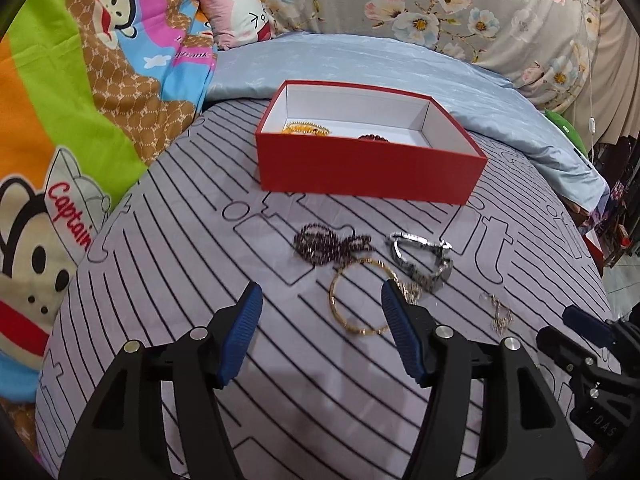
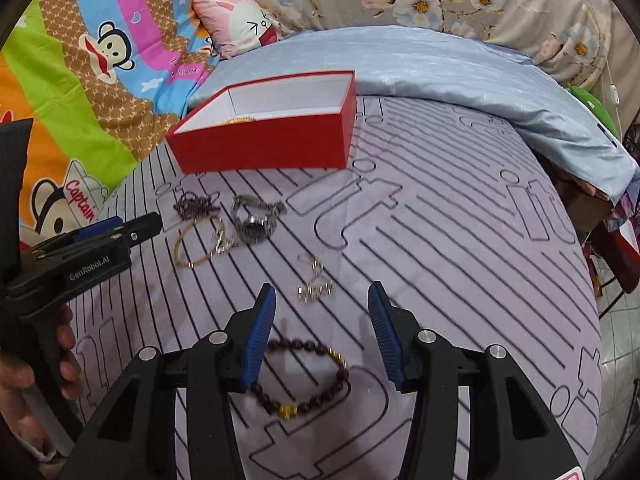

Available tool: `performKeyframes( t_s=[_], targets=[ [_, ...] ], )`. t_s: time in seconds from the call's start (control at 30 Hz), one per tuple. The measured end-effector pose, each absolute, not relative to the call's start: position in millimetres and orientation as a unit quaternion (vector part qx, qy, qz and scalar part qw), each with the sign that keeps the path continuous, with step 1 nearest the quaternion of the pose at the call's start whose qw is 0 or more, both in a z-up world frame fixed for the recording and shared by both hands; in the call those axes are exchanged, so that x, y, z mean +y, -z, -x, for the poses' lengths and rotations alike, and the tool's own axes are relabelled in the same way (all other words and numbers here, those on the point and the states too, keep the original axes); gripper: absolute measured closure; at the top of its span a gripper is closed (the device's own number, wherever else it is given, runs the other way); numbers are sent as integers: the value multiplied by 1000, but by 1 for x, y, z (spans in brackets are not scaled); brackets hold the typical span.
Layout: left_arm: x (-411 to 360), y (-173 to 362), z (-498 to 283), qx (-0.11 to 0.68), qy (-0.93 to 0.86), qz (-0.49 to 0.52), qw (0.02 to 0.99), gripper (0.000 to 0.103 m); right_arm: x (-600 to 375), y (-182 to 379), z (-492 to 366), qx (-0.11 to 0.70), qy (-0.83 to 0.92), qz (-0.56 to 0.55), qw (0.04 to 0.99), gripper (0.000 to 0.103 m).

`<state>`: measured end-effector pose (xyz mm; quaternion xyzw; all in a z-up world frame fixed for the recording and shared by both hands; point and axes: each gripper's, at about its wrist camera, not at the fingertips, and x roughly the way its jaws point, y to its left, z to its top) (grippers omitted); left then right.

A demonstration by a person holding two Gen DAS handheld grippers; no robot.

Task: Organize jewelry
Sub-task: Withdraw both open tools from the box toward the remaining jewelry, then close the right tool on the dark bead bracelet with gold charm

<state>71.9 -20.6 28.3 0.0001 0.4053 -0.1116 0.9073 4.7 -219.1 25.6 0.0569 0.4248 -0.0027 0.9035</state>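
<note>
A red box (image 1: pixel 372 176) (image 2: pixel 264 148) stands on the striped sheet, with gold beads (image 1: pixel 304 128) and a dark red bracelet (image 1: pixel 374 137) inside. In front of it lie a purple bead string (image 1: pixel 320 246) (image 2: pixel 194 204), a silver watch (image 1: pixel 424 260) (image 2: pixel 256 220), a gold bangle (image 1: pixel 360 332) (image 2: pixel 188 265) and a thin silver chain (image 1: pixel 498 312) (image 2: pixel 316 284). My left gripper (image 1: pixel 320 292) (image 2: pixel 128 226) hovers open over the bangle's near side. My right gripper (image 2: pixel 321 291) (image 1: pixel 568 330) is open above a dark bead bracelet (image 2: pixel 308 380), gripping nothing.
A bright monkey-print blanket (image 1: pixel 80 120) borders the left side. A pink pillow (image 1: pixel 236 12), floral bedding (image 1: pixel 440 4) and a pale blue quilt (image 1: pixel 400 64) lie behind the box. The bed drops off at the right to a tiled floor (image 2: pixel 616 352). A hand (image 2: pixel 60 352) holds the left gripper.
</note>
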Motion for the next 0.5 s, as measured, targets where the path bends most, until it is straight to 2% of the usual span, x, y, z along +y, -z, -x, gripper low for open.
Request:
performKeyframes(
  t_s=[0.3,0.5],
  targets=[
    [-16,-16,-54,415,107,-3,904,41,-215,0,9,449,2,-59,891,59],
    [-13,-16,-49,416,107,-1,903,41,-213,8,10,456,8,-43,889,70]
  ],
)
